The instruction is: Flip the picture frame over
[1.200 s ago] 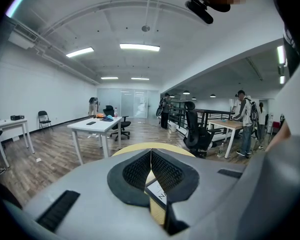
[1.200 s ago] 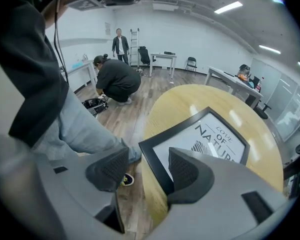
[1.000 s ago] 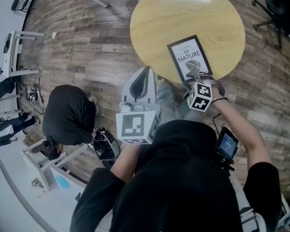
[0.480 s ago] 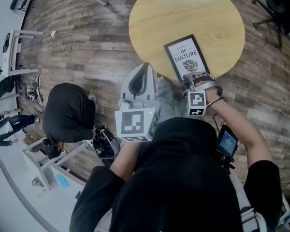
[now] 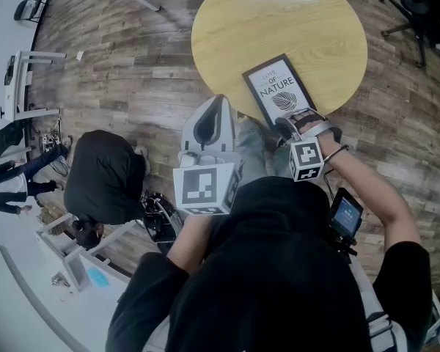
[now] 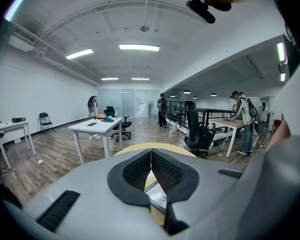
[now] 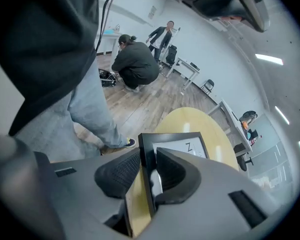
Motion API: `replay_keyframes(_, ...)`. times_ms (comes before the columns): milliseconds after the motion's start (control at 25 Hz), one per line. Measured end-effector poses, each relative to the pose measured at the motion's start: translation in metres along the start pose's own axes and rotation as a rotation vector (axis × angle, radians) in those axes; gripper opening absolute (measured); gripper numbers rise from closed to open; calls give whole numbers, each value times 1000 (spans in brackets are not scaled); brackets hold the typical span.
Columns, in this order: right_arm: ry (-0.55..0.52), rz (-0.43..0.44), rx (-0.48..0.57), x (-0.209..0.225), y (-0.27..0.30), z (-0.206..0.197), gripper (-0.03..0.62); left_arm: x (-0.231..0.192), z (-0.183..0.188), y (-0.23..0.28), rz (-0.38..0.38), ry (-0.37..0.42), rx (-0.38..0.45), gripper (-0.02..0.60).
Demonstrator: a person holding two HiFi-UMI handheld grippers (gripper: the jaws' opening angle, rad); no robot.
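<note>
Shifted leftward: your one black picture frame [image 5: 276, 90], printed "LOVE OF NATURE", on one round wooden desk [image 5: 308, 20]. Your right claw [image 7: 147, 156] is closing on its edge; left claw [image 6: 151, 154] pinched together, empty.

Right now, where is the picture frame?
Head view: the picture frame is at the round table's near edge, right of centre, its near end between the right gripper's closing jaws.

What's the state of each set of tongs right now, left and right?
Left tongs: closed, empty.
Right tongs: closing on the picture frame, its near edge between the pads.
</note>
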State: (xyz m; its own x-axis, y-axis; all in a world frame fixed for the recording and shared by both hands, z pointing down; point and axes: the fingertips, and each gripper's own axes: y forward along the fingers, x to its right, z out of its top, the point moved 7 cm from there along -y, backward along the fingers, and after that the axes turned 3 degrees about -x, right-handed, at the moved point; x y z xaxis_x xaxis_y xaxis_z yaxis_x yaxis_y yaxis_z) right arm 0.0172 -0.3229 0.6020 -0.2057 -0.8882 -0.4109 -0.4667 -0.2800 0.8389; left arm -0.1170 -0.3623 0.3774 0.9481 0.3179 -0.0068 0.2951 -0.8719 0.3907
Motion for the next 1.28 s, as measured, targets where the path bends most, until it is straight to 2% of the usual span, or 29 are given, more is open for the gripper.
replay_keyframes(200,91,-53,114,32,-34,20,89,1,0,-1,-9,13,7,23)
replay_keyframes(440,306,-71,270,67,-76,36,87,1,2,-9,-17,16,16,23)
replay_keyframes(560,428,-43,367,80,-89,33,87,1,4,-7,-18,24,21,23)
replay_keyframes(840,779,38,636,113,-113,16,87,0,7,-3,-15,21,16,23)
replay_keyframes(1080,1229,159,913,124,-118,-26,87,4,8,5,-20,21,8,23)
replay_keyframes(1280,1521,144,1039,120,-112,-65,87,7,7,12,-35,23,12,23)
